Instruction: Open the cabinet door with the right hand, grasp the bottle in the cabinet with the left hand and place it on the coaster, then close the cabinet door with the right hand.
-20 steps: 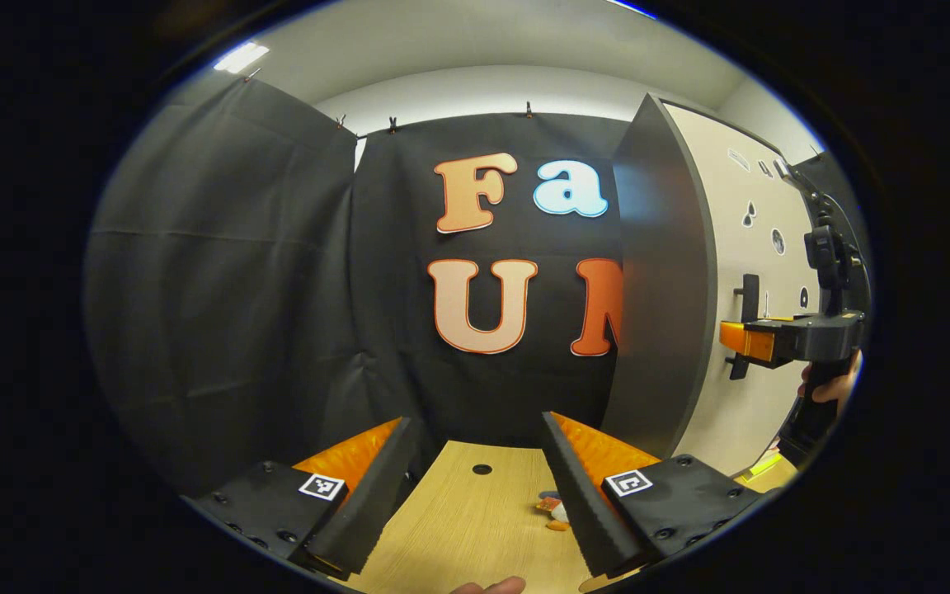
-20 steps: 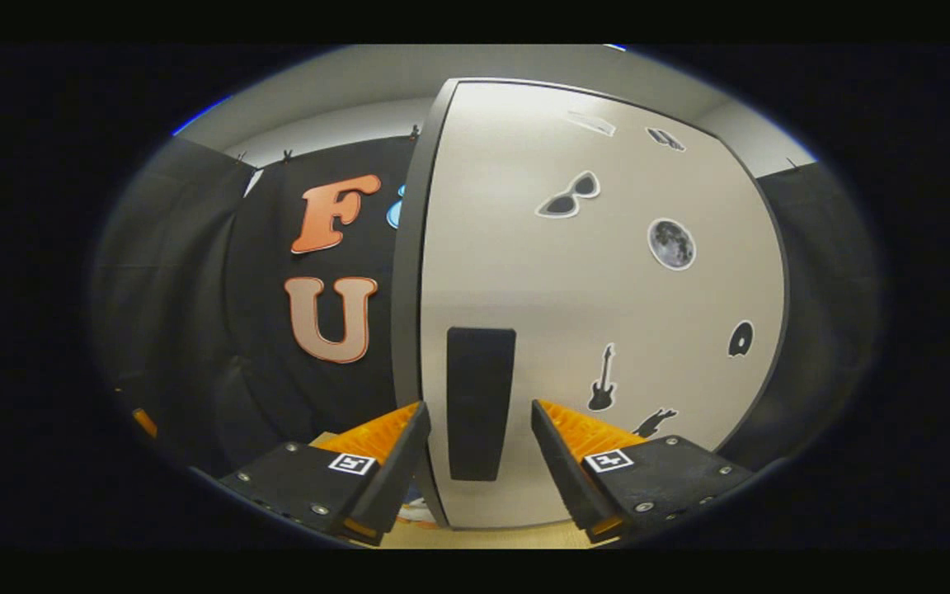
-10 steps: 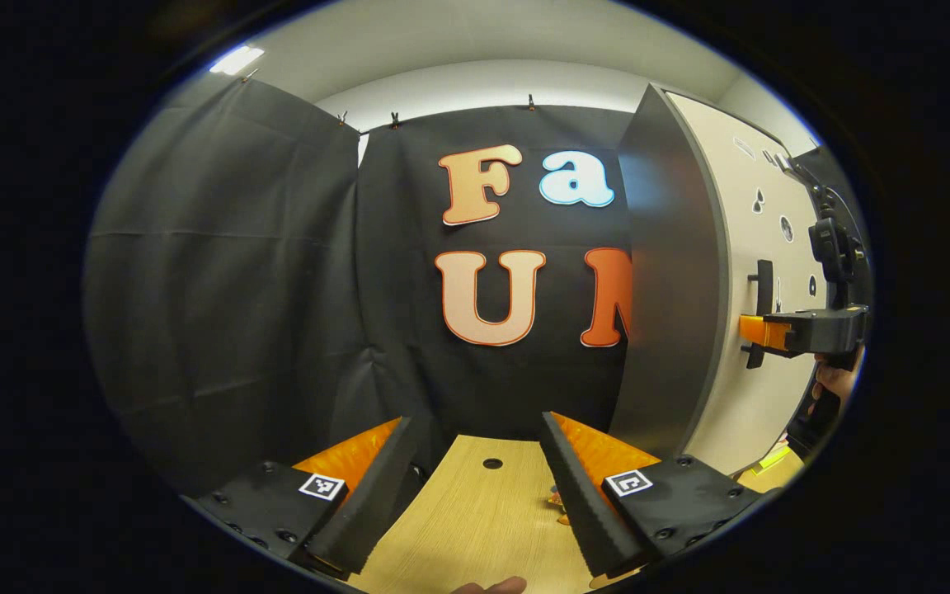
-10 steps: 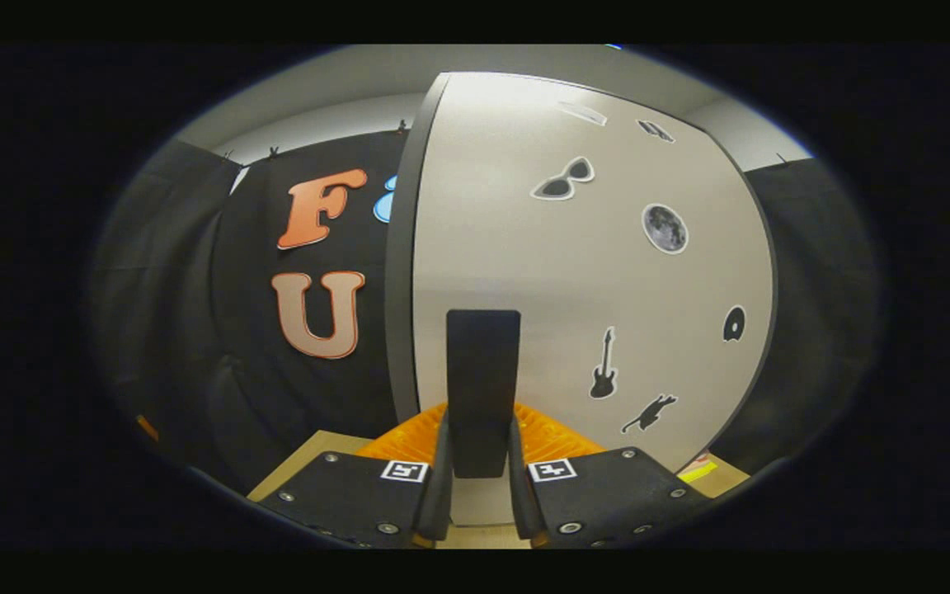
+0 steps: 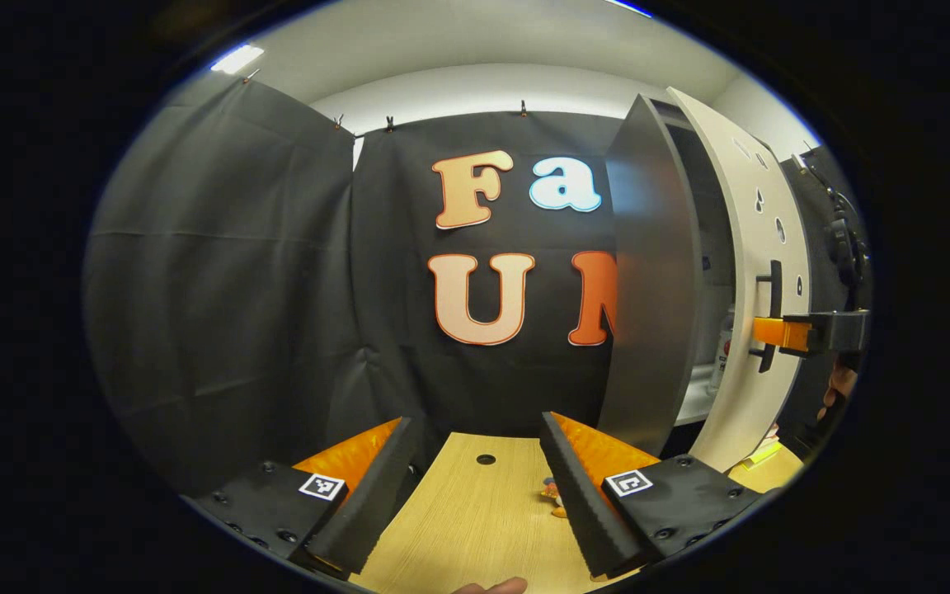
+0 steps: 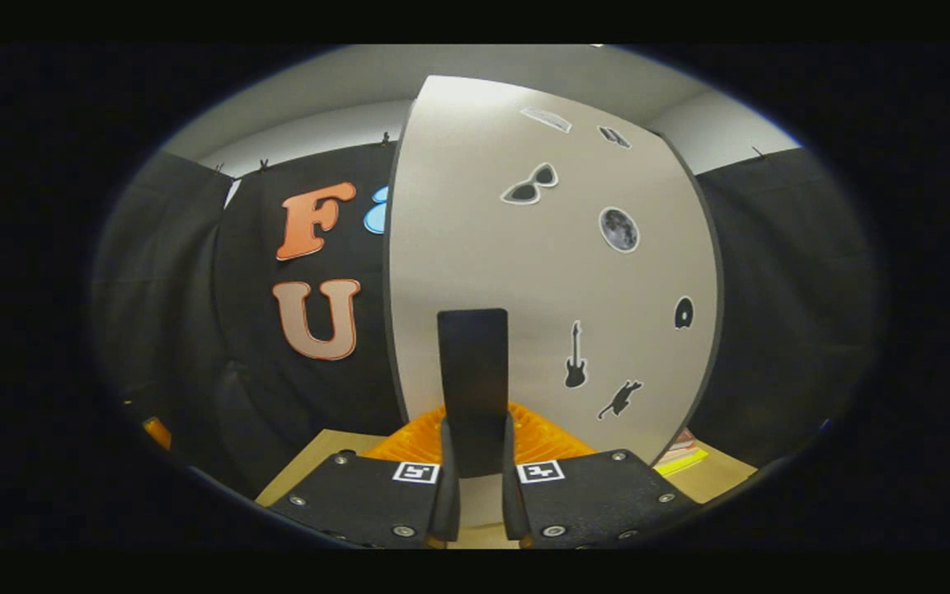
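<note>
We have the right gripper point(image 6: 475, 503) clamped on the stiff door handle point(image 6: 472, 388), left gripper point(image 5: 475, 487) spread and empty; the bottle point(image 5: 723, 346), inside the cabinet ahead-right of it, looks light and slippery, so grab mid-body.

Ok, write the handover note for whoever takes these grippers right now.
Right gripper: shut on the black door handle, cabinet door partly open.
Left gripper: open, empty, over the wooden table.
Bottle: on the cabinet shelf, visible through the gap.
Coaster: can't make it out.
Done: handle gripped, door opening begun.
Left: open door fully, take bottle, set on coaster, close door.
</note>
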